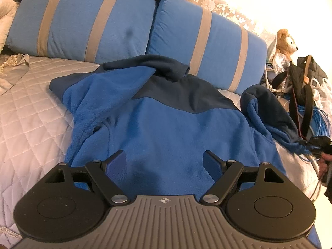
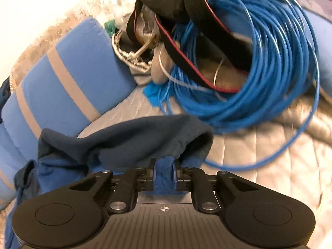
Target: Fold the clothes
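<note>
A blue fleece jacket (image 1: 166, 128) with navy shoulders and collar lies spread on the quilted bed. Its left sleeve is folded across the chest; its right sleeve (image 1: 267, 112) is lifted at the right. My left gripper (image 1: 165, 161) is open and empty, hovering over the jacket's lower back. My right gripper (image 2: 164, 174) is shut on the sleeve's blue fleece (image 2: 164, 178), with the navy part of the sleeve (image 2: 124, 143) bunched ahead of it. The right gripper also shows in the left wrist view (image 1: 317, 143) at the sleeve's end.
Two blue pillows with grey stripes (image 1: 99, 20) (image 1: 207, 41) stand behind the jacket. A coil of blue cable (image 2: 259, 72), black straps (image 2: 186, 31) and bags pile at the right. A teddy bear (image 1: 285, 41) sits behind. The grey quilt (image 1: 31, 114) covers the bed.
</note>
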`<state>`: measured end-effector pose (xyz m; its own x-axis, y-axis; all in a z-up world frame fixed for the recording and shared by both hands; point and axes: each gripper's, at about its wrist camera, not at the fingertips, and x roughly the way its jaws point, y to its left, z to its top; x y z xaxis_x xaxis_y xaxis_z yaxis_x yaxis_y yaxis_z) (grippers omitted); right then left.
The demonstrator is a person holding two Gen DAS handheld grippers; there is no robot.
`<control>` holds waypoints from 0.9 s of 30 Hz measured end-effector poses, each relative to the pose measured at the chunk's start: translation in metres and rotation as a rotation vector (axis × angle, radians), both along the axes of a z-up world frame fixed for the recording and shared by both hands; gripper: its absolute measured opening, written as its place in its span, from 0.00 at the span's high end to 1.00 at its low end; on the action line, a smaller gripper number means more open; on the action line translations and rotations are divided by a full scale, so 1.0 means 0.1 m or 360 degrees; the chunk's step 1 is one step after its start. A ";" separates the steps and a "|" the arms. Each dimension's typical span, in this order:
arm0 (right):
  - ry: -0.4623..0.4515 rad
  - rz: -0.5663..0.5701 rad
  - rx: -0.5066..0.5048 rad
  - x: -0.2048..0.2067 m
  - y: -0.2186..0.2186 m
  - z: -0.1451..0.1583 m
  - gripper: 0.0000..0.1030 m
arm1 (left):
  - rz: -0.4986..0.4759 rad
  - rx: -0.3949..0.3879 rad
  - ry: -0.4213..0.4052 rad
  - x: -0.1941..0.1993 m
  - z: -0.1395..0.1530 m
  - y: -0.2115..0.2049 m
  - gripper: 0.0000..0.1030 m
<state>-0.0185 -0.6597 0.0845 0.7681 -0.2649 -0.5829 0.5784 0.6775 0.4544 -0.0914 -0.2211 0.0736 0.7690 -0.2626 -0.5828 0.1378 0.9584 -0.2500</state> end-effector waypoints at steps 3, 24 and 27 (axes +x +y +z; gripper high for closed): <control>0.0035 -0.0064 -0.0042 0.10 -0.09 -0.06 0.86 | 0.0002 -0.0001 0.0001 0.00 0.00 0.01 0.21; -0.0116 -0.0167 -0.0035 -0.17 0.09 0.15 0.05 | 0.0002 -0.0018 -0.0003 0.00 0.00 0.03 0.21; -0.0055 -0.0116 -0.0080 -0.26 0.22 0.08 0.06 | -0.0001 -0.0018 -0.0005 0.00 0.00 0.03 0.21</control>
<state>-0.0442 -0.6379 0.0928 0.7651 -0.3492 -0.5410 0.6118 0.6563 0.4415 -0.0913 -0.2182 0.0736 0.7706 -0.2697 -0.5775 0.1393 0.9554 -0.2604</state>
